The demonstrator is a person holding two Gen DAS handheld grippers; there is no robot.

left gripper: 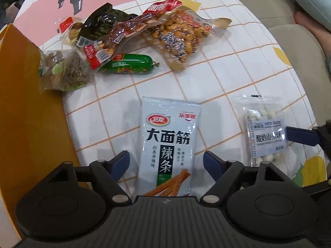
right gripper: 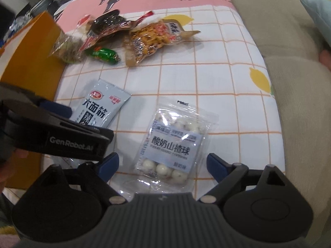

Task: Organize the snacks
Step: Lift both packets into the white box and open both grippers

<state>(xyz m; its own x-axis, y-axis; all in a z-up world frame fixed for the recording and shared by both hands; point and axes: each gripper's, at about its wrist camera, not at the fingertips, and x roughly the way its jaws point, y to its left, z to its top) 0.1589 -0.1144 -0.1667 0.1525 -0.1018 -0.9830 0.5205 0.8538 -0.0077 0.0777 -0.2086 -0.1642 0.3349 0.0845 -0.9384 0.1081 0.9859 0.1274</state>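
A pale blue spicy-strip packet (left gripper: pixel 168 144) lies flat on the checked cloth between the fingers of my left gripper (left gripper: pixel 166 163), which is open; its blue pads stand clear of the packet's edges. A clear bag of white yogurt hawthorn balls (right gripper: pixel 172 144) lies between the fingers of my right gripper (right gripper: pixel 162 164), also open and not touching it. The same bag (left gripper: pixel 264 132) shows at the right of the left wrist view, with a right gripper fingertip (left gripper: pixel 301 135) beside it. The left gripper's body (right gripper: pixel 58 136) overlaps the blue packet (right gripper: pixel 102 106) in the right wrist view.
A heap of mixed snacks lies at the far side: a green sausage (left gripper: pixel 129 64), a peanut pack (left gripper: pixel 182 35), dark and red packets (left gripper: pixel 107 31), a greenish bag (left gripper: pixel 64 70). An orange box wall (left gripper: pixel 24 103) stands on the left. A beige sofa cushion (right gripper: pixel 293 103) borders the right.
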